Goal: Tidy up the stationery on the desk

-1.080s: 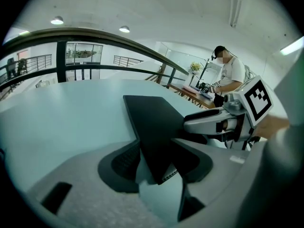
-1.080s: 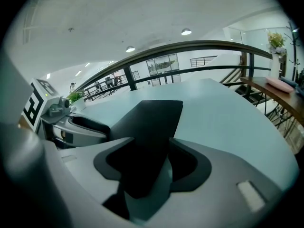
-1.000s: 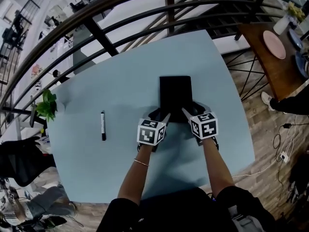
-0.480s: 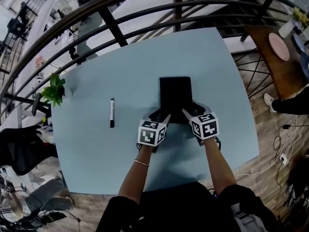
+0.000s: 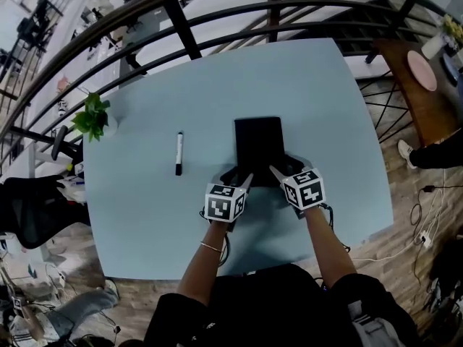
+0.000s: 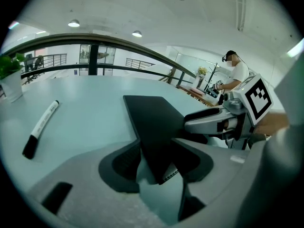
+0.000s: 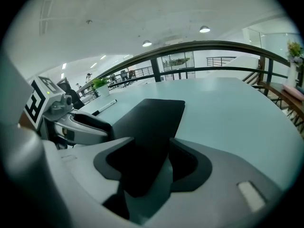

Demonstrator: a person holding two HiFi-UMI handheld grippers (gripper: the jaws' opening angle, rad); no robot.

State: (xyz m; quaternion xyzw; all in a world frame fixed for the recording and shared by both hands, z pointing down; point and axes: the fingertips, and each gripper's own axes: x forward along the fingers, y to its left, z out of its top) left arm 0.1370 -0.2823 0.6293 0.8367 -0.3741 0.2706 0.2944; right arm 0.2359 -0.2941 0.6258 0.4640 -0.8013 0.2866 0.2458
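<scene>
I have both grippers on the near short edge of the flat black rectangular notebook (image 5: 259, 144), one at each near corner. It lies around the middle of the pale blue table (image 5: 325, 100), long side pointing away from me.

In the left gripper view, the jaws of the left gripper (image 6: 159, 164) are closed on the near left corner, one on each face of the cover, with the pale page edge showing just past the pinch. In the right gripper view, the right gripper (image 7: 145, 170) is clamped on the near right corner in the same way, and the dark cover fills the gap between its jaws.

I judge that holding both corners keeps a wide, floppy cover level and stops it swinging or falling open, which a one-sided grip might allow. I cannot tell whether the far end rests on the table or is already clear of it.

The white marker pen with a black cap (image 5: 179, 152) lies loose to the left, well apart from the notebook and roughly parallel to it. It is outside both grips, so I reckon it belongs to a later step. A small green potted plant (image 5: 94, 118) stands at the far left corner, out of my way.
</scene>
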